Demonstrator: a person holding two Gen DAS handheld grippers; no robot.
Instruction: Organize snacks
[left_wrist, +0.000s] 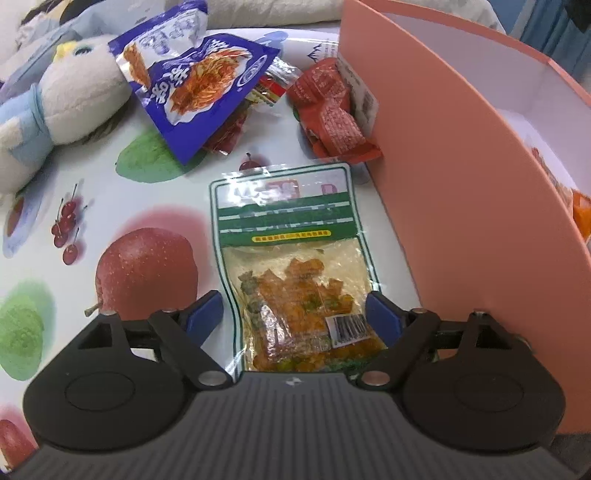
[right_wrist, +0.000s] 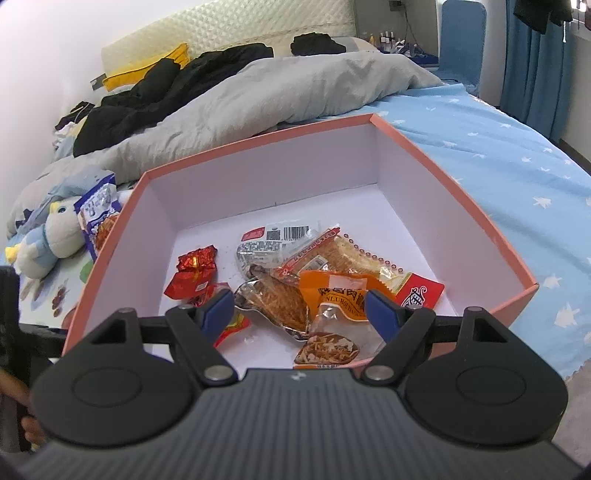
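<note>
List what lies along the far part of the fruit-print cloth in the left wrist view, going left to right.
Plush toy → blue noodle packet → red snack packet → pink box wall.

Fruit-print tabletop (left_wrist: 110, 206): snack packets (left_wrist: 288, 236), pink box (left_wrist: 443, 155), plush toy (left_wrist: 62, 110).
</note>
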